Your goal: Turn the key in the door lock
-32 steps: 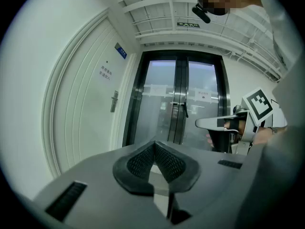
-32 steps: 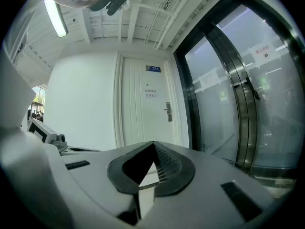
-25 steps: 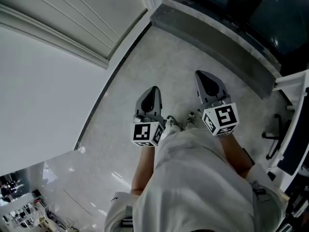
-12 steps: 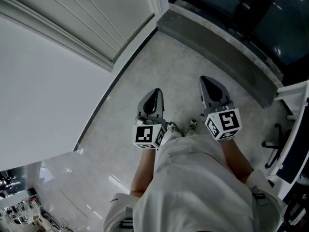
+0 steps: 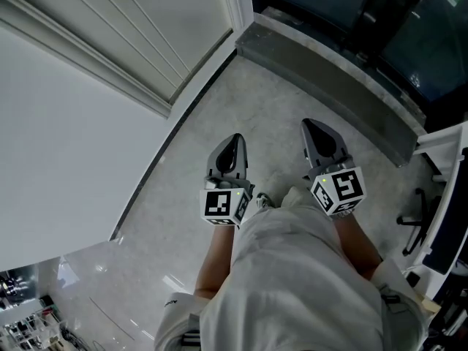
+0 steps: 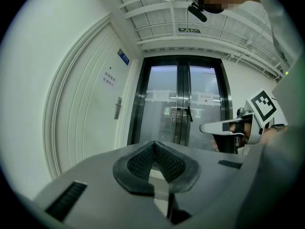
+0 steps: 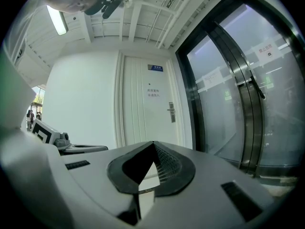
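Facing door, handle tiny, key indiscernible

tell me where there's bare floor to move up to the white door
The pale floor ahead of the left gripper and right gripper is bare, bordered by the white door at left and the grey sill at upper right. It is crowded at the right edge: black stand legs and a white frame.

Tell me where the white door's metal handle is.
In both gripper views the metal lever handle sits on the right edge of the white panelled door, beside the dark-framed glass doors.
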`<state>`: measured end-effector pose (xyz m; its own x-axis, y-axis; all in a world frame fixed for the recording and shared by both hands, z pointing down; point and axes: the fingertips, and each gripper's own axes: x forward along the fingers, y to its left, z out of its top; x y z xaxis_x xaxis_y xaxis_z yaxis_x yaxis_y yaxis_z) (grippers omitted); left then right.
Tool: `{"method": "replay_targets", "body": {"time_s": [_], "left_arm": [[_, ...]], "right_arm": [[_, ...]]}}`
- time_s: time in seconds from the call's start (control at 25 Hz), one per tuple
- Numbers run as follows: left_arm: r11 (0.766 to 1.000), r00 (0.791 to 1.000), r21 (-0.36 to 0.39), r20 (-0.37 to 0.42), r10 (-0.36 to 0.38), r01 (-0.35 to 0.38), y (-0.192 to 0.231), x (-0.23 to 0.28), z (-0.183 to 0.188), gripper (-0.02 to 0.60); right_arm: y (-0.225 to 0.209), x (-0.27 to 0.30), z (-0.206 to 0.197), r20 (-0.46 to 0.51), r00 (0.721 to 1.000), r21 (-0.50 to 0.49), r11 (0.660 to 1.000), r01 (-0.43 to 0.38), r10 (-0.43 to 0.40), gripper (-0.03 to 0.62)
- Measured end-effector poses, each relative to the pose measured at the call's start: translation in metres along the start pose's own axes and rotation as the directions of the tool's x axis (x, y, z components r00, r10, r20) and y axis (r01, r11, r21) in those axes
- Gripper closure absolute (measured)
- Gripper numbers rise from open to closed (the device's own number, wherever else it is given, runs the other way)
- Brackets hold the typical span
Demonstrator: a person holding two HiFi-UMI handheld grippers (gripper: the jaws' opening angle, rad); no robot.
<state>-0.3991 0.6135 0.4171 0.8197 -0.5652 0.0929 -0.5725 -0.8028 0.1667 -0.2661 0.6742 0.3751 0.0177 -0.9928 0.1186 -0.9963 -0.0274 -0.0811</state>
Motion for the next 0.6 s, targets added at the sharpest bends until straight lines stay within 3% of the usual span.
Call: {"method": "replay_targets", "body": {"time_s": [0.28,0.6], "left_arm": [[1.0,1.0,0.012,-0.025,0.015,-0.015,0.024,0.013,-0.004,0.572],[0.998,0.999,0.024,-0.004,0.051,-0.051,0.025,0.081,0.004,0.572]], "right_arm": [[0.001,0.024,-0.009,-0.014,1.0,0.02,1.0,0.006,-0.006,0.599],[-0.061,0.069,-0.004,-0.017,1.0,0.037,0.999,0.0,0.001,0.599]]}}
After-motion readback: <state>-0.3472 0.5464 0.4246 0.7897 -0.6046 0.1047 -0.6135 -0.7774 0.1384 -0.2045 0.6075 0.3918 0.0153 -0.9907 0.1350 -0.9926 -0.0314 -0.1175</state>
